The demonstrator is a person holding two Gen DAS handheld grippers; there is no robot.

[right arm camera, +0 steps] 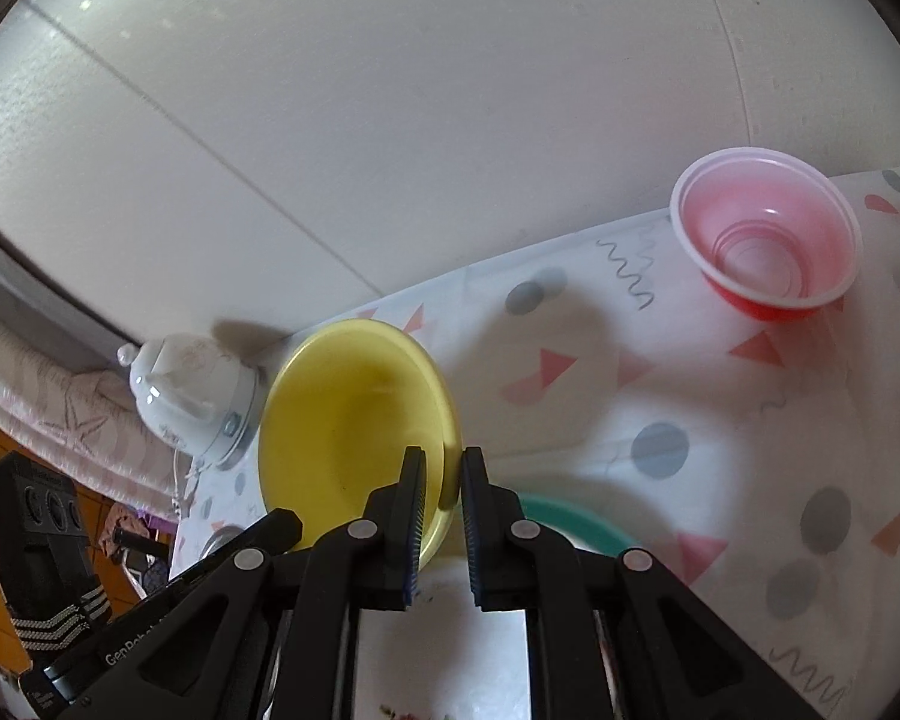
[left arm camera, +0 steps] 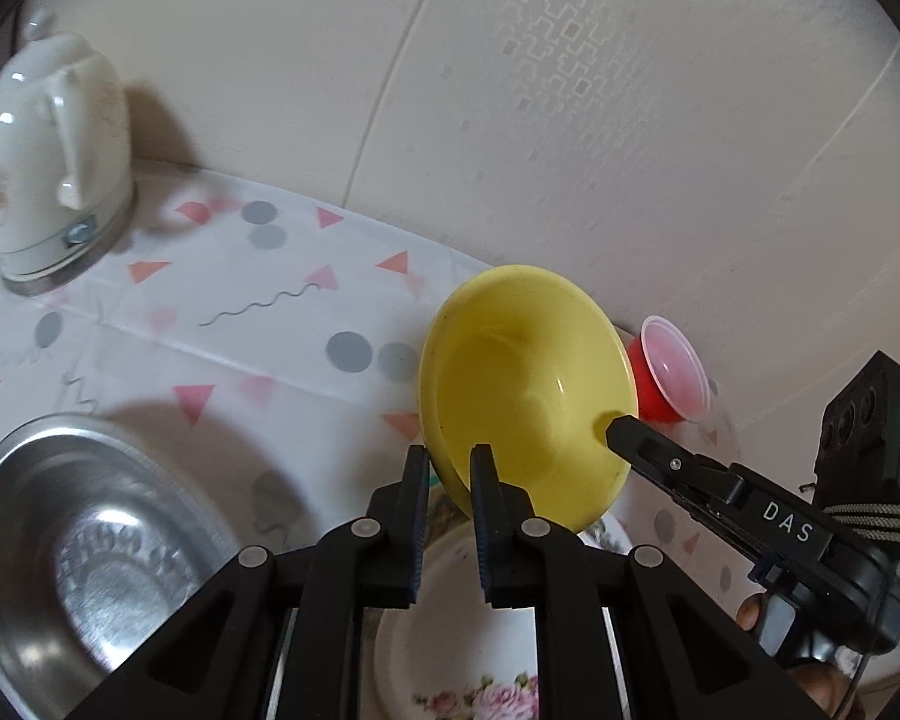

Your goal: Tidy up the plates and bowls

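both grippers pinch the yellow bowl (left arm camera: 528, 396) by opposite rim edges: left gripper (left arm camera: 450, 468) on the near rim, right gripper (right arm camera: 441, 474) on the far side. bowl rides tilted above the floral plate (left arm camera: 450, 630), probably a two-point hold for steadiness.

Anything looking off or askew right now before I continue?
The yellow bowl is tipped steeply, nearly on edge, with the left gripper and right gripper each clamping its rim, above the floral plate. Nothing is spilled or visibly damaged.
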